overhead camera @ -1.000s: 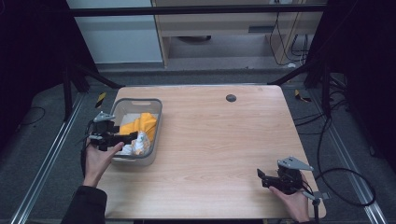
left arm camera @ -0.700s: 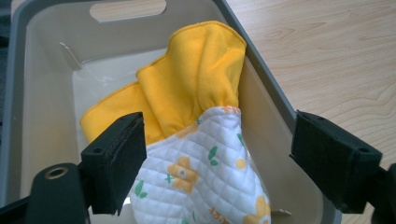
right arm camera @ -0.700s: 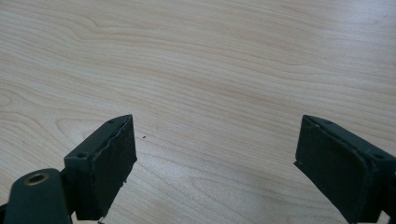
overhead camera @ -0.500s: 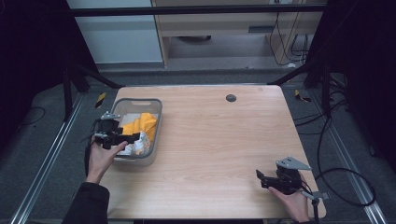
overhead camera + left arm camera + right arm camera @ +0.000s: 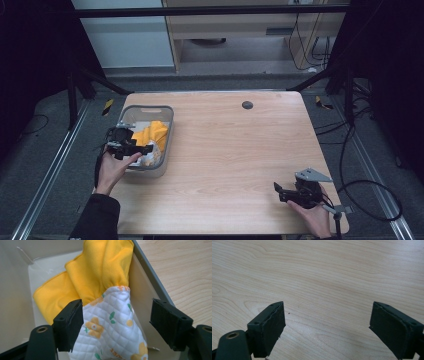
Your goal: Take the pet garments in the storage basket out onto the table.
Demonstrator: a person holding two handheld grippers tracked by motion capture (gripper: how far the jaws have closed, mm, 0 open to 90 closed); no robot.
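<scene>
Two cloths, yellow (image 5: 97, 272) and quilted white (image 5: 112, 332), lie in the bin (image 5: 131, 116). Left gripper (image 5: 116, 325), jaws wide and empty, straddles the quilted one; closing likely comes next. Right gripper (image 5: 328, 332) hovers wide open, well apart from the bin.

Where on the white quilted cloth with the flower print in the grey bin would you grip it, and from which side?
Probably at the raised bunched peak of the white quilted flower-print cloth, from above. It humps up between the open left gripper, beside the yellow cloth, and the grey plastic bin walls block its sides.
</scene>
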